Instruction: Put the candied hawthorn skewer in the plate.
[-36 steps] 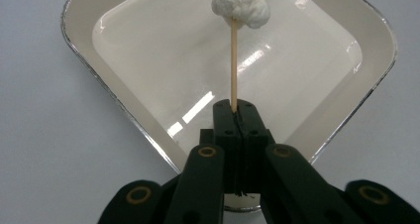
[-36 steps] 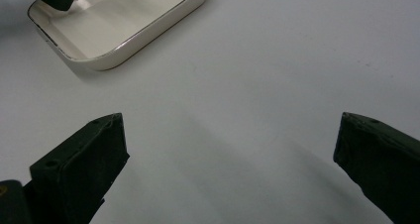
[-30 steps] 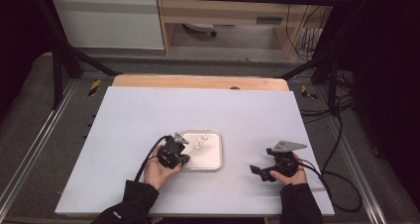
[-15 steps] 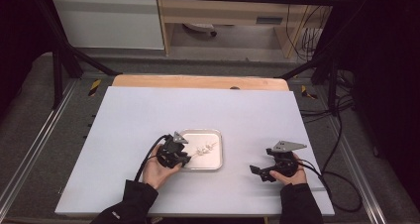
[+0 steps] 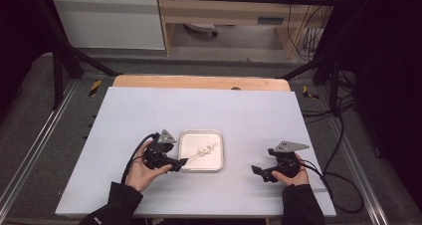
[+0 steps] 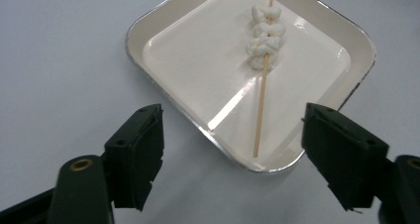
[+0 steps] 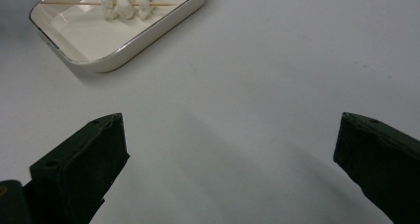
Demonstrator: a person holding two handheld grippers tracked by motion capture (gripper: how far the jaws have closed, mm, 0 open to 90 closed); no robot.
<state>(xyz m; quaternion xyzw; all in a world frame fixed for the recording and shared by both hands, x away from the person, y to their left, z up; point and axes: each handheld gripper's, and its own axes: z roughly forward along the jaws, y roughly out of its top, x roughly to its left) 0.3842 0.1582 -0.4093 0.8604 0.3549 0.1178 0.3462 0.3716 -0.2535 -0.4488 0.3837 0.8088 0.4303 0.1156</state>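
Backed off the tray (image 5: 201,166) since earlier, left gripper (image 6: 233,149) jaws just spread, skewer (image 6: 262,80) released inside; placing looks done, right gripper (image 7: 230,159) spread, idle

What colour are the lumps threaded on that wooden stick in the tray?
White, like the tray. The lumps on the stick show best in the left gripper view.

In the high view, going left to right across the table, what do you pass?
Left gripper → white tray with the skewer lying in it → right gripper.
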